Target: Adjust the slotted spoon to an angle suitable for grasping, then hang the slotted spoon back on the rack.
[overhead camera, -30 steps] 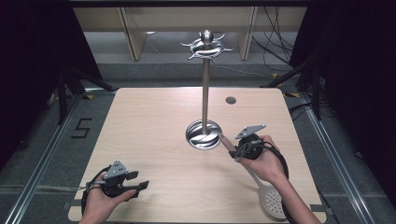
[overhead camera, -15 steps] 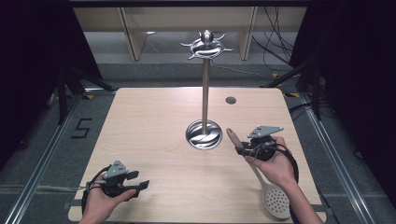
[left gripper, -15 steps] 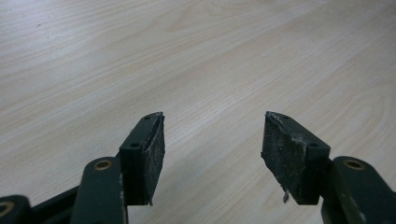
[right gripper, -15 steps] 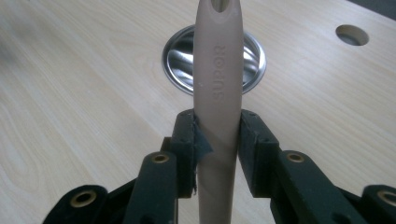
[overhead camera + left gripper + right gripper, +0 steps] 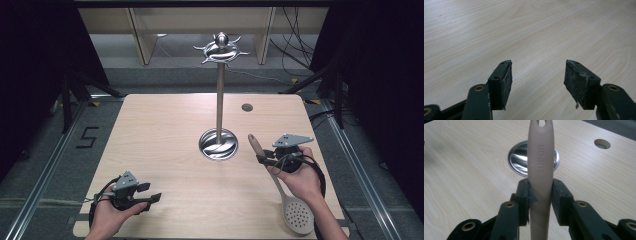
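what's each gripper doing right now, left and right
Left gripper: open, jaws apart over bare table, holding nothing.
Right gripper: shut on the slotted spoon, jaws clamped on its handle.

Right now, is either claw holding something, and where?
The right claw grips the slotted spoon by its handle; the left claw is open, holding nothing.

The stand (image 5: 218, 100) rises mid-table (image 5: 160, 130); bare wood lies left of it, the spoon (image 5: 280, 192) lying along the right side.
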Available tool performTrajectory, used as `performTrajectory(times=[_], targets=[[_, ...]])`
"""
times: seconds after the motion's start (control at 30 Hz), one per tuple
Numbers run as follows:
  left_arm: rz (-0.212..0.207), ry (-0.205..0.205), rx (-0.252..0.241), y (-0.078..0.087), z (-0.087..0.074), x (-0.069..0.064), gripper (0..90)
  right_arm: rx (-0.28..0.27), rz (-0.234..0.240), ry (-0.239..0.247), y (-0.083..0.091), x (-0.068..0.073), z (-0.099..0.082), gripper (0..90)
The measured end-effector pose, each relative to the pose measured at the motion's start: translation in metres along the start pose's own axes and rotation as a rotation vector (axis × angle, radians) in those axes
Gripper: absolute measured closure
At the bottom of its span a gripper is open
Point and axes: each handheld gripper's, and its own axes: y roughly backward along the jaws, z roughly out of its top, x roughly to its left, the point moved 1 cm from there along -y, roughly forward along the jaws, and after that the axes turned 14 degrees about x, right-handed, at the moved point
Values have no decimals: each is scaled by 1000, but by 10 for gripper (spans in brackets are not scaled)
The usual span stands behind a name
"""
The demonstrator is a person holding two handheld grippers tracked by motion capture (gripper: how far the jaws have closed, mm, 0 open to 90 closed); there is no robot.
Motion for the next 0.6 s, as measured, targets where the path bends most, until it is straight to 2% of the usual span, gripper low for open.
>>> performTrajectory(times=[0.13,0.2,0.23,0.27,0.33,0.37,0.43,0.47,0.5,0.53,0.57,0.6], targets=[[1,3,-16,1,0,0,383,-4,-4,6,0,-1,0,700],[9,-20,4,2,0,3,383,-8,0,-3,-1,1,0,700],[-1,-1,-8,0,1,1,383,8,13,0,1,1,0,700],[-1,-1,-8,0,1,1,383,8,13,0,1,1,0,700],[-3,-6,3,0,1,0,383,0,4,10,0,0,0,700],[-5,-11,-8,0,1,-1,383,-3,-7,11,1,0,0,700],[8,-24,5,2,0,1,383,-19,-6,7,1,0,0,700],[2,0,-20,1,1,0,383,-23,-6,5,2,0,0,700],[7,-19,-1,3,1,2,383,-27,-5,6,4,1,0,700],[7,-19,-1,3,1,2,383,-27,-5,6,4,1,0,700],[6,0,-17,1,1,1,383,-35,-13,13,7,1,-1,700],[1,-4,-10,0,1,1,383,-33,-10,5,7,1,-1,700]])
